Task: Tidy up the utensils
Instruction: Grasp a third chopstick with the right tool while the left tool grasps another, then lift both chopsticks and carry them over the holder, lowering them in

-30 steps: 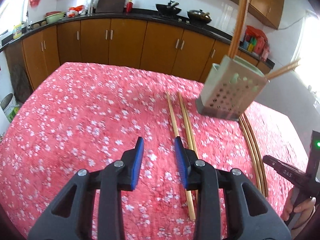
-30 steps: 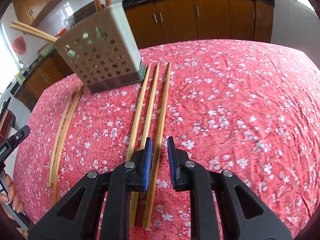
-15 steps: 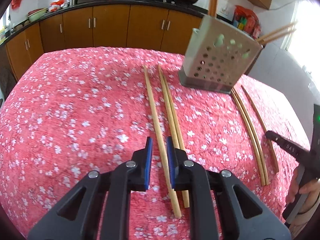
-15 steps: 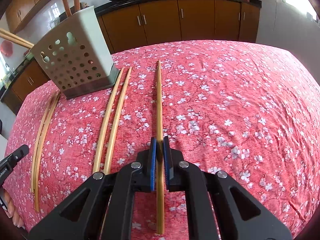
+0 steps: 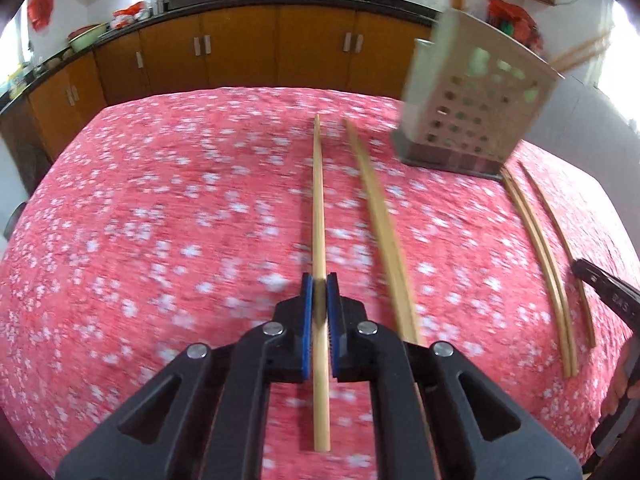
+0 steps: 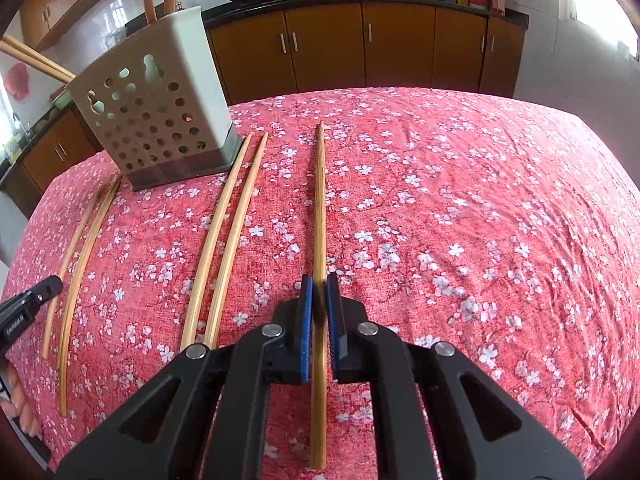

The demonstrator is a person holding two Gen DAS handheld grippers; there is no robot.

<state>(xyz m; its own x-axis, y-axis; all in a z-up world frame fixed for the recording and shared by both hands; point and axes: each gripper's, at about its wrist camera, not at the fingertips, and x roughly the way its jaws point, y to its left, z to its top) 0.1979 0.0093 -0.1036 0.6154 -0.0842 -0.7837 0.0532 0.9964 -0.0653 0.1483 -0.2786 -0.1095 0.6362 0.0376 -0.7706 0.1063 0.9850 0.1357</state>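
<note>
In the left wrist view my left gripper [image 5: 319,280] is shut on a bamboo chopstick [image 5: 318,208] that points away along the red floral cloth. A pair of chopsticks [image 5: 380,216] lies to its right. My right gripper [image 6: 319,280] is shut on a chopstick [image 6: 319,200] in the right wrist view, with two more chopsticks [image 6: 228,232] to its left. The pale perforated utensil holder [image 5: 472,120] [image 6: 156,108] stands at the far end of the cloth with several chopsticks upright in it. I cannot tell whether either held chopstick is off the cloth.
More loose chopsticks [image 5: 540,248] [image 6: 80,248] lie beside the holder. The other gripper's black tip and a hand show at each view's edge [image 5: 604,292] [image 6: 28,308]. Brown kitchen cabinets [image 6: 360,48] and a counter with woks stand behind the table.
My left gripper came down from beside the chopsticks onto one and its jaws shut on it. My right gripper's jaws closed fully on their chopstick, which now lies apart from the other two.
</note>
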